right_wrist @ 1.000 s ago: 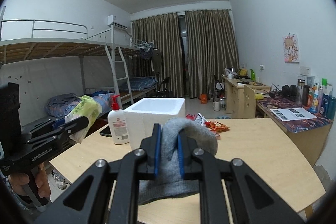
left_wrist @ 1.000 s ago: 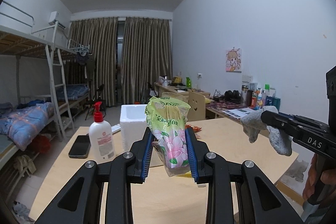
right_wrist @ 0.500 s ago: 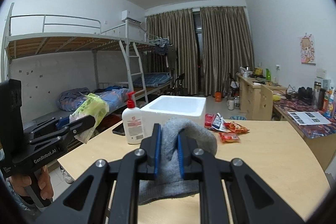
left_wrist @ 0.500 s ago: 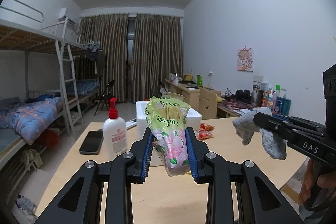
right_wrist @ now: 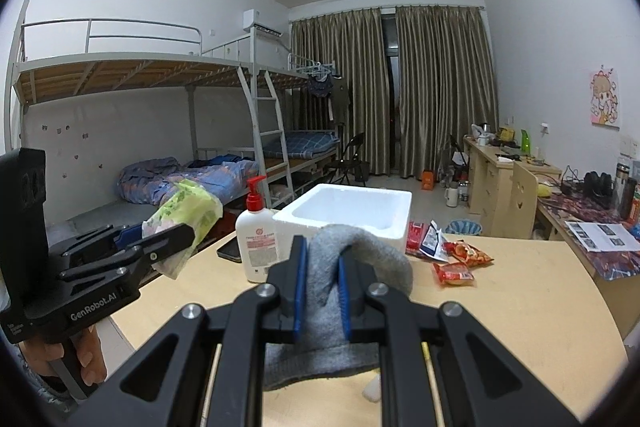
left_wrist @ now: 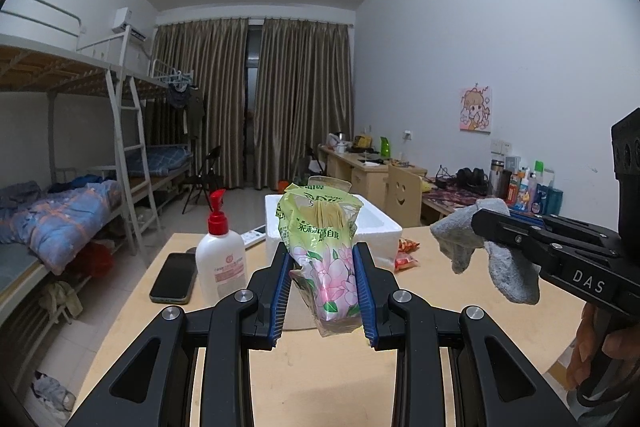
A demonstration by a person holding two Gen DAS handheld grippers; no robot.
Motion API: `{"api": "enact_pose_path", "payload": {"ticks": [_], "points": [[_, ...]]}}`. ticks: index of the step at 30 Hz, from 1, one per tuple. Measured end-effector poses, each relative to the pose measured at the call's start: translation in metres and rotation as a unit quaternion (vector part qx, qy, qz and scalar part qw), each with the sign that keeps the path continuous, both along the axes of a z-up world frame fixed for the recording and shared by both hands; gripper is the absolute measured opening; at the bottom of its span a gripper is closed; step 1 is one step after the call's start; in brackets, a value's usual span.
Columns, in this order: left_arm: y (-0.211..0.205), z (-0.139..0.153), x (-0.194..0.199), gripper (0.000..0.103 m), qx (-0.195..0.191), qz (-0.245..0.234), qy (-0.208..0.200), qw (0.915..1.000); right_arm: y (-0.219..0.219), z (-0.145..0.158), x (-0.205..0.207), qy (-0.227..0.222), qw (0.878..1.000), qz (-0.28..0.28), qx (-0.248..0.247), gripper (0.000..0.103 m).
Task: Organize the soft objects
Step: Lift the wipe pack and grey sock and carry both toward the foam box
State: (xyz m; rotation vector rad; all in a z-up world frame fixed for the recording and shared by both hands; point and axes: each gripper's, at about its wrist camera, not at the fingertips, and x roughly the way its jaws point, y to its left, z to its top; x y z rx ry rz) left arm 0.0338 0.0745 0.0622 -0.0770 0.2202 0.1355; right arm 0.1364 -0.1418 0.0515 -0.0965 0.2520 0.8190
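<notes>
L gripper (left_wrist: 323, 283): jaws part closed, blue pads clamped on both sides of green floral plastic pack (left_wrist: 326, 251), pack upright betw. fingers, held clear above table. Points fwd, tilted slightly down. L hand (right_wrist: 68, 355) wrapped round handle, fingers curled.

R gripper (right_wrist: 322, 281): jaws nearly shut, pads pinching grey sock (right_wrist: 356, 255), sock drooping over & below fingers. Same slight downward tilt, alongside L, well apart. R hand (left_wrist: 600, 355) grips handle.

Hidden and cut-off items, table scene

Foam box (left_wrist: 382, 227): front wall screened by the tissue pack (left_wrist: 326, 251). Phone (right_wrist: 230, 249): mostly hidden behind the lotion bottle (right_wrist: 256, 243). Grey sock (right_wrist: 344, 267): lower part covered by gripper fingers. Snack packet (right_wrist: 454, 273) print too small to read.
</notes>
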Motion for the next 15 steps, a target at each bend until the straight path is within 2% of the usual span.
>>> {"api": "enact_pose_path", "payload": {"ticks": [15], "points": [[0.012,0.015,0.054,0.032,0.003,-0.011,0.004,0.9999,0.024,0.019,0.029,-0.006,1.0,-0.001,-0.01,0.018]]}}
